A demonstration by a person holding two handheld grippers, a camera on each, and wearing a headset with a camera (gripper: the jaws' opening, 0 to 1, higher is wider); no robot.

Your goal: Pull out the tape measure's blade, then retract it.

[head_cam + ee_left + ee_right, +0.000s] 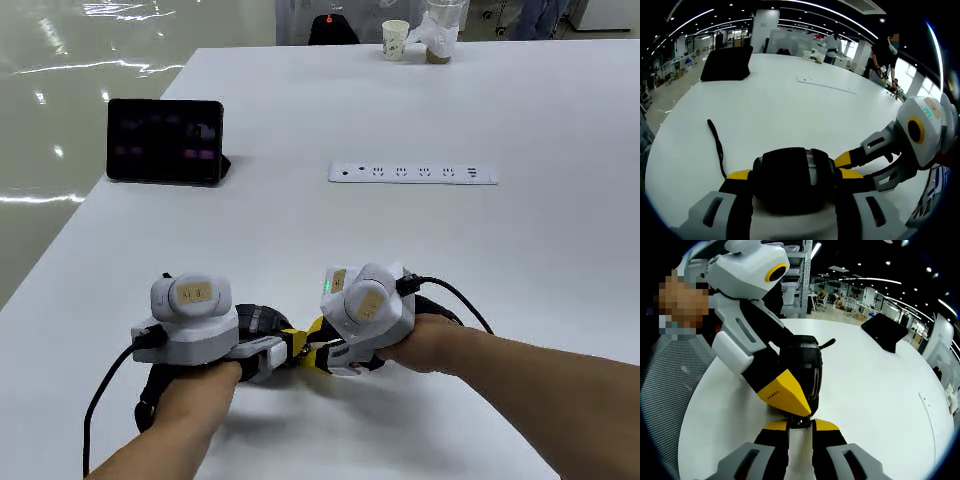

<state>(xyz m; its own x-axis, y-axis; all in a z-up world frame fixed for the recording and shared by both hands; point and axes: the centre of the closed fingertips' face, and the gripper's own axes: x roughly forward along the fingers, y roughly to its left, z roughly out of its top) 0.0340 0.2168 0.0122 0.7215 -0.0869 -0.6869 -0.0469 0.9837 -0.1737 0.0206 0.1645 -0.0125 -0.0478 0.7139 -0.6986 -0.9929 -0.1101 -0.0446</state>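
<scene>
A black tape measure (258,322) lies low over the white table (330,230), near its front edge. My left gripper (283,345) is shut on its round body (792,182), with yellow-tipped jaws on both sides. My right gripper (316,352) faces it from the right, tip to tip. In the right gripper view, my right gripper (800,426) is closed narrowly on the small blade tip at the case mouth, just below the case (807,362). No length of blade shows outside the case. A black wrist strap (716,144) trails on the table.
A dark tablet (165,140) stands at the far left and a white power strip (412,173) lies mid-table. A paper cup (396,40) and a wrapped item (440,35) sit at the far edge. Beside the table is a mesh chair (670,375).
</scene>
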